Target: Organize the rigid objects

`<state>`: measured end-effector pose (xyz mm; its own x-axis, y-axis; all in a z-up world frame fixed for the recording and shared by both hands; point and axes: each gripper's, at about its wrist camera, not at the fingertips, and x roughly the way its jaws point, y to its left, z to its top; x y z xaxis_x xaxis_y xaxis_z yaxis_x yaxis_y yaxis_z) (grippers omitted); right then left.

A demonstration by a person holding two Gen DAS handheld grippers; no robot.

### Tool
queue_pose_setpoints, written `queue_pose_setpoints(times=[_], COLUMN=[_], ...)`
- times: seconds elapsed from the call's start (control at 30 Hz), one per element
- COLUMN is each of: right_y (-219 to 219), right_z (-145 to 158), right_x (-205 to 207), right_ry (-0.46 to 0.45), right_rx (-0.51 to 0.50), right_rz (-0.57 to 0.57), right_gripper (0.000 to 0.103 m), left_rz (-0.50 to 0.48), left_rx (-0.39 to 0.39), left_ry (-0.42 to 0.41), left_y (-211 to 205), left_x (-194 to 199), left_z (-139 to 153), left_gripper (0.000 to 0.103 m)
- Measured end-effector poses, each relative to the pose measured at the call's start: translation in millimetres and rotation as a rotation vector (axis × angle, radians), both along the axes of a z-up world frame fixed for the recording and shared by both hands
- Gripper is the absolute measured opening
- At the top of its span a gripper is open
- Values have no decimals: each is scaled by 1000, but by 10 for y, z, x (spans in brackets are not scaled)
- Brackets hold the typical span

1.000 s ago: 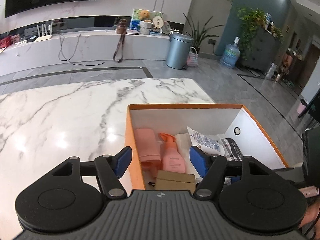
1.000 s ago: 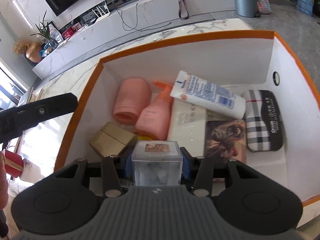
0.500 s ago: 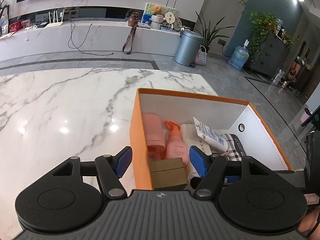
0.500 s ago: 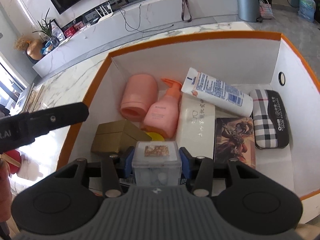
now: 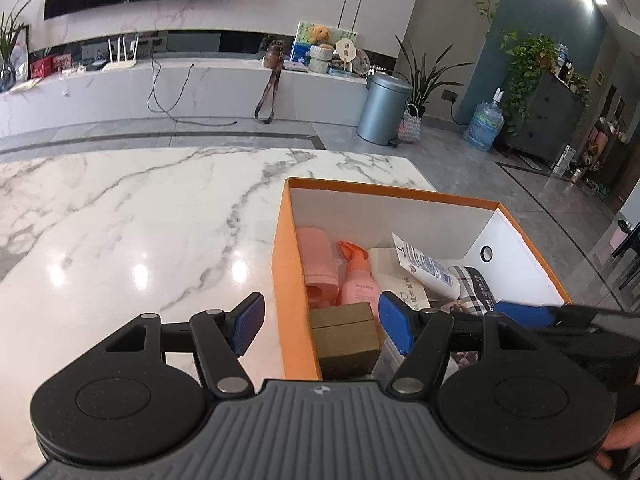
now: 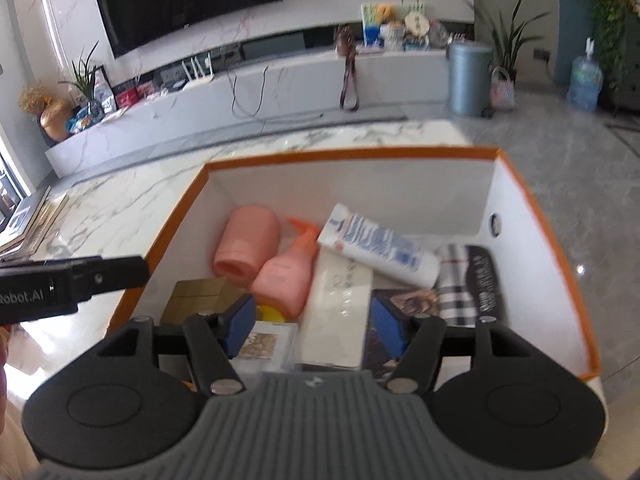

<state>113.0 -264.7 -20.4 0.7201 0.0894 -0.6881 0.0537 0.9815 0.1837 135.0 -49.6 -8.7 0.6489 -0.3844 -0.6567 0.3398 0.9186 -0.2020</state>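
Observation:
An orange box (image 6: 536, 208) with white inside stands on the marble table (image 5: 120, 232). In it lie a pink cup (image 6: 248, 244), a pink pump bottle (image 6: 286, 276), a white tube (image 6: 380, 252), a white carton (image 6: 340, 304), a gold box (image 6: 200, 298), a plaid case (image 6: 472, 280) and a picture card (image 6: 412, 298). A clear plastic case (image 6: 266, 346) lies in the box's near corner. My right gripper (image 6: 314, 324) is open above it, holding nothing. My left gripper (image 5: 322, 322) is open, straddling the box's left wall (image 5: 290, 280).
The left gripper's finger (image 6: 80, 280) shows at the left of the right wrist view, over the table. Books (image 6: 28, 224) lie at the table's far left edge. A grey bin (image 5: 382, 110) and a water jug (image 5: 486, 124) stand on the floor beyond.
My right gripper has opened and let go of the clear plastic case, which now lies in the box. The gripper has pulled back and up. My left gripper has tilted up slightly.

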Motion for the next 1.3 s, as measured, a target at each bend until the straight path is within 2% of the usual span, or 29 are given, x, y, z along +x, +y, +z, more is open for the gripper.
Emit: queue_pose_setpoints(times=[0.27,0.33,0.43,0.57,0.67,0.77,0.93,1.0,1.03,1.3], right_y=[-89,-78,-50,-26,-58,-47,-36,-42,-43,10], right_z=[141,192,278,390,445,466,428,381,350,112], right_x=[-311,-399,-526,-719,-847,-972,-1109,-1147,-1158,-1132], right_ry=[-97,-127,-175,-244,-296,-334,-338,-330,-323,-257], right_rx=[-41,-55,-79,-103,-97,-108,-131,-118,-115,-140], right_rz=[-27,-22,-9,-5,-11,-20,-52,-63,-68,-108], right_gripper=[70,81,82,90,95,98,100,101,101,101], left_rz=[6,8,20,42,50,64,98,106,109,133], left_rx=[33,36,51,68,54,19,-5,36,62,114], left_ry=[-110,-143,-186,-243,-291,-308,-322,-353,-362,-320], left_y=[15,19,7,-5,11,24,33,6,-7,-60], left_x=[-248,-323,-429,-558,-646,-699,-781,-837,-858,-917], left_z=[100,133,177,229,272,287,237,206,183,-39], left_gripper=[77,77,77,77,86,89,91,100,101,103])
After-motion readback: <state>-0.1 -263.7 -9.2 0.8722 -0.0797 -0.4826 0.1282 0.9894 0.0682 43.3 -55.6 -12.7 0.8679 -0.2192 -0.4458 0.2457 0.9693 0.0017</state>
